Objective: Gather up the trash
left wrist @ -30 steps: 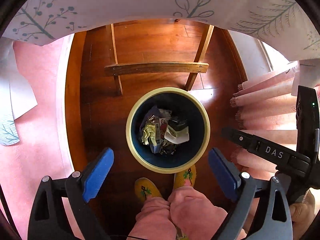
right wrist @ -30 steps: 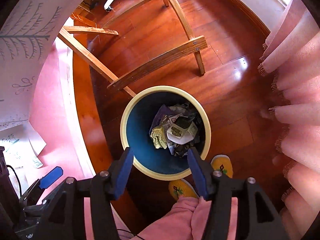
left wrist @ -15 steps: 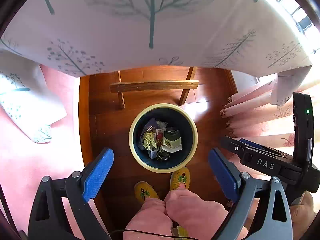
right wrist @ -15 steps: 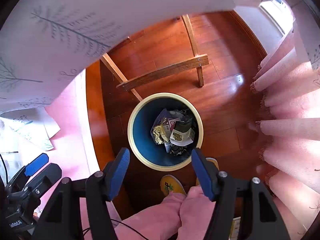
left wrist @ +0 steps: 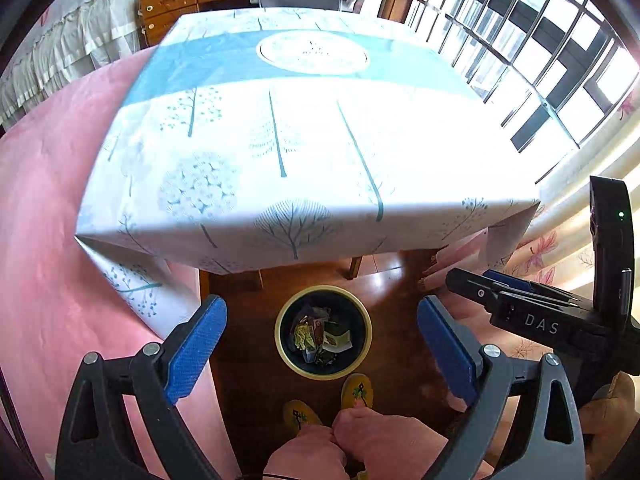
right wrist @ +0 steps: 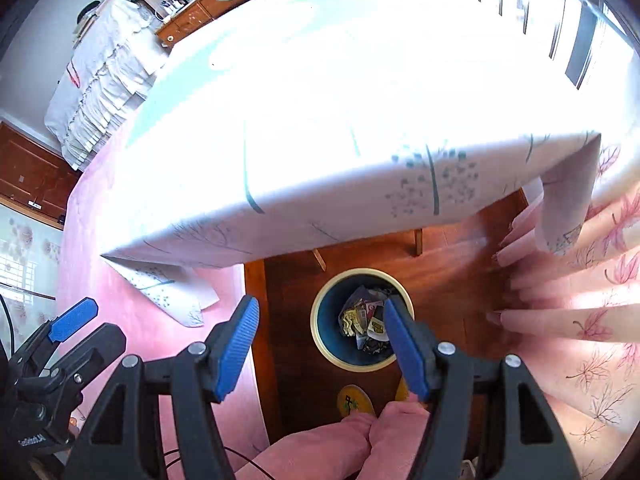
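A round bin [left wrist: 288, 354] with a cream rim and dark blue inside stands on the wooden floor below the table edge. It holds crumpled wrappers and paper [left wrist: 318, 334]. It also shows in the right wrist view [right wrist: 324, 344], with the trash [right wrist: 362, 322] inside. My left gripper [left wrist: 320, 344] is open and empty, high above the bin. My right gripper [right wrist: 320, 344] is open and empty, also well above the bin. The right gripper shows at the right edge of the left wrist view [left wrist: 532, 300].
A table under a white and blue tree-print cloth [left wrist: 288, 128] fills the upper view. A pink rug [left wrist: 44, 240] lies at the left, pink curtains [right wrist: 580, 300] at the right. The person's knees [left wrist: 360, 444] and yellow slippers [left wrist: 358, 392] are just behind the bin.
Both grippers have risen well away from the bin, which looks much smaller. The table top has come into view. Both stay open and empty.
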A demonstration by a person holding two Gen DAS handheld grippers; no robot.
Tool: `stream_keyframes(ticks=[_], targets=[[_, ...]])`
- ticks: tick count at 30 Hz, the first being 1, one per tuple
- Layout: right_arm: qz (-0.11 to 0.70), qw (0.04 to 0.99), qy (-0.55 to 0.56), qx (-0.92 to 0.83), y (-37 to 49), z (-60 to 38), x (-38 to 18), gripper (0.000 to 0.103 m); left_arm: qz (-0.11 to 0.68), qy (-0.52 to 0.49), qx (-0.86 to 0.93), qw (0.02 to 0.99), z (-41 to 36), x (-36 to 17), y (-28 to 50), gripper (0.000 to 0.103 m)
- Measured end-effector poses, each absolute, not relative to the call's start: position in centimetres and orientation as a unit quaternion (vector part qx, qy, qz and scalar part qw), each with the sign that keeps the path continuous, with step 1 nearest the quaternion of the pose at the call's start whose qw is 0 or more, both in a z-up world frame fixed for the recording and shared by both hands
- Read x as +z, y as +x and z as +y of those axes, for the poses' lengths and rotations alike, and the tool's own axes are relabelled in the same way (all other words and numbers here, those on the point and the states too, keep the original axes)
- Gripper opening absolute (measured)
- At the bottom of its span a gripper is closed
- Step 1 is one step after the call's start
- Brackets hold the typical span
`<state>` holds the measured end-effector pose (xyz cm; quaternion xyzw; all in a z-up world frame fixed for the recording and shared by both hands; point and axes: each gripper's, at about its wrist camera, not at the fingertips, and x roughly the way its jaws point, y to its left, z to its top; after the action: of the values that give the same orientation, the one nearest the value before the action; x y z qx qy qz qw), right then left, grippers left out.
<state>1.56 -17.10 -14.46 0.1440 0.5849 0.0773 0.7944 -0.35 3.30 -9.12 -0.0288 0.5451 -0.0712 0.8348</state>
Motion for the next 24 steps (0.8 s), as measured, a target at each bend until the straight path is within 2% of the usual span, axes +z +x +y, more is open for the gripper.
stream_keyframes(ticks=[1, 12, 24], targets=[[0.577, 0.8, 0.141, 0.08, 1.7, -17.1, -13.1, 0.065, 0.538, -0.028, -0.067, 0.84, 3.4, -8.0, -0.3, 0.099], [0.501, 0.853, 0.108, 0.093, 2.2, -15.7, -2.7, 0.065, 0.472, -0.033, -0.025, 0.88, 4.2, 0.1, -0.4, 0.1], [0.461, 0.883, 0.056, 0.067, 1.5, -14.5, -1.3, 0.07, 0.448, -0.011, -0.002, 0.894, 2.7, 0.7, -1.3, 0.1]])
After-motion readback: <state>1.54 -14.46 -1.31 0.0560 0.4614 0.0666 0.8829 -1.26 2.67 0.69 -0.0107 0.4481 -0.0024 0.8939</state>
